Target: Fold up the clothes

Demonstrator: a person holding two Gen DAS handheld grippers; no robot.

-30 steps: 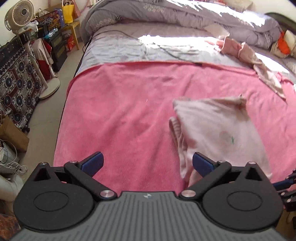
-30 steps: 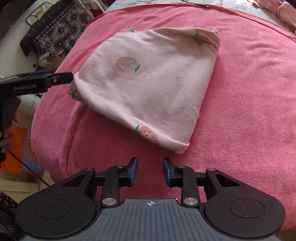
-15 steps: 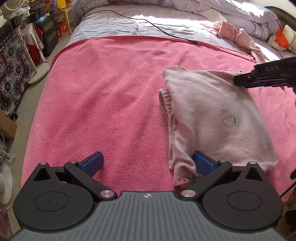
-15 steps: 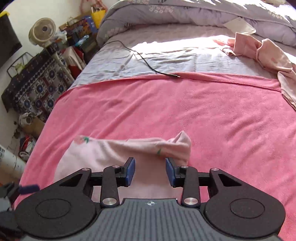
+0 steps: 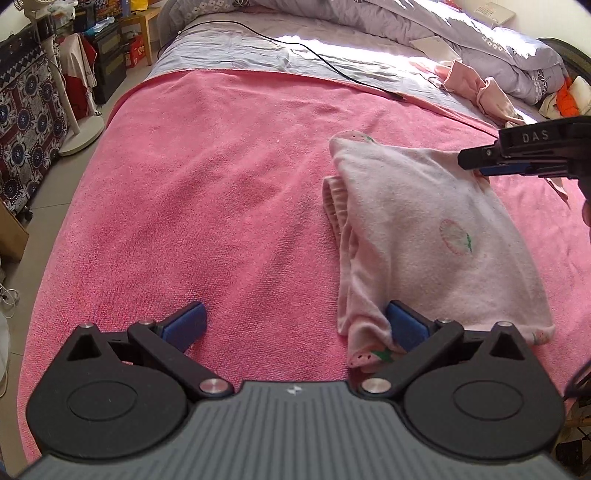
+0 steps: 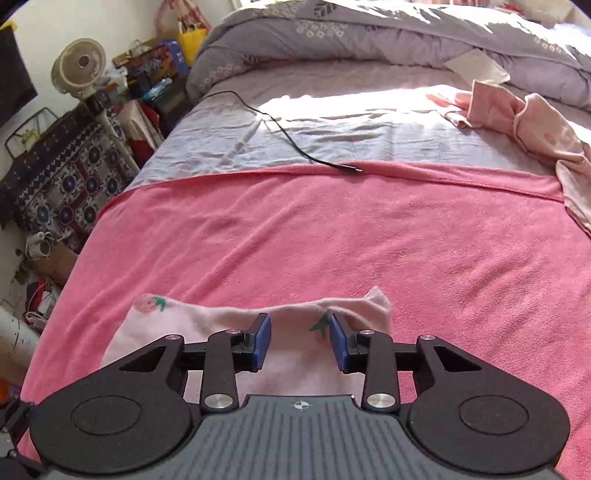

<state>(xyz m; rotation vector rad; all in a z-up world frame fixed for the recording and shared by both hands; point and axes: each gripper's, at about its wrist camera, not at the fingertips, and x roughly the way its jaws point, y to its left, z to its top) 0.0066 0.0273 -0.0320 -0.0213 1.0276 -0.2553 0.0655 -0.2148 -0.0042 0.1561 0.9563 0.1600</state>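
A pale pink folded garment with strawberry prints (image 5: 436, 236) lies on the pink towel (image 5: 221, 192) that covers the bed. My left gripper (image 5: 295, 325) is open wide at the garment's near left corner, with its right finger on the cloth edge. My right gripper (image 6: 300, 343) is open, its jaws a small gap apart, above the garment's far edge (image 6: 295, 314). In the left wrist view the right gripper (image 5: 495, 162) shows at the garment's far right corner.
A second pink garment (image 6: 524, 122) lies crumpled at the far right on the grey sheet (image 6: 332, 122). A black cable (image 6: 295, 144) runs across the sheet. A grey duvet (image 6: 369, 33) is heaped at the back. A fan (image 6: 79, 68) and clutter stand left of the bed.
The right gripper swung from the garment's near side to its far edge and stays there. The left gripper moved in to the garment's near left corner.
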